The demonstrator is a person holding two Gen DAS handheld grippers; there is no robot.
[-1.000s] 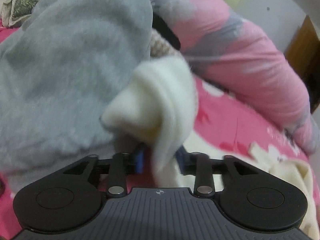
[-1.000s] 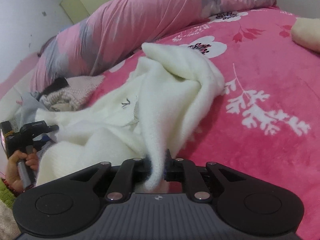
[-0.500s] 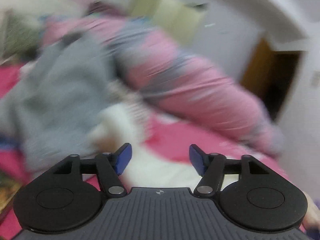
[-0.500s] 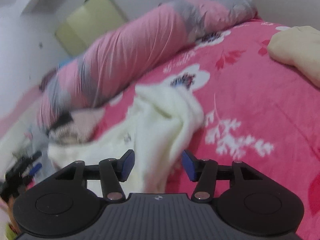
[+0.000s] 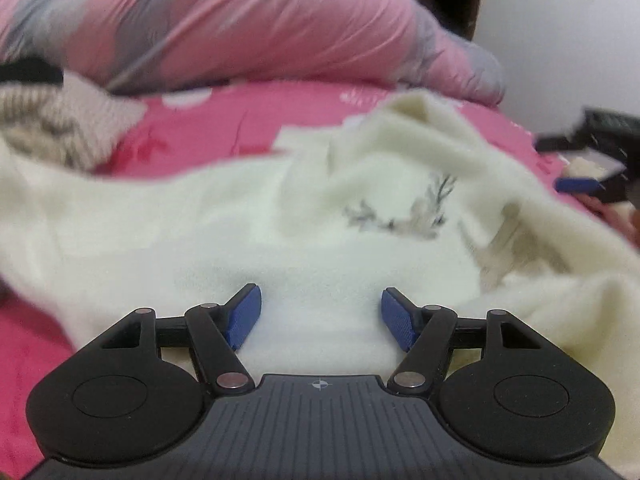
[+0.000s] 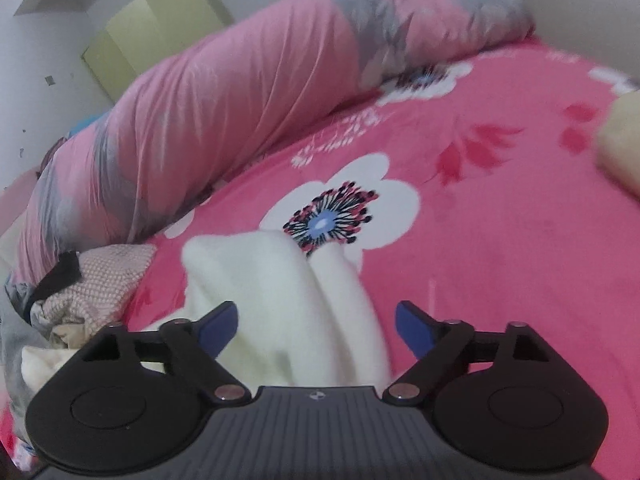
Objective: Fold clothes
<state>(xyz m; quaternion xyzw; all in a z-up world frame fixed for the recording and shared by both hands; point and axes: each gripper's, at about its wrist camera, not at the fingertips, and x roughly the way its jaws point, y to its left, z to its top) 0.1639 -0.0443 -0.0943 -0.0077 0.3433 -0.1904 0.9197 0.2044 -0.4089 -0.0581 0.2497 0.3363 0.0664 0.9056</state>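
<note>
Left tool [image 5: 321, 312] hangs with its blue pads apart, gripping nothing, over the cream sweater [image 5: 280, 224] spread on the pink bed cover [image 5: 208, 120]; an embroidered deer motif [image 5: 404, 216] faces up, and a knitted garment [image 5: 60, 128] lies at the left. Right tool [image 6: 316, 330] is opening its jaws; a fold of the cream sweater [image 6: 288, 300] lies between them, untouched by the pads, with the rolled pink quilt [image 6: 224, 104] behind.
</note>
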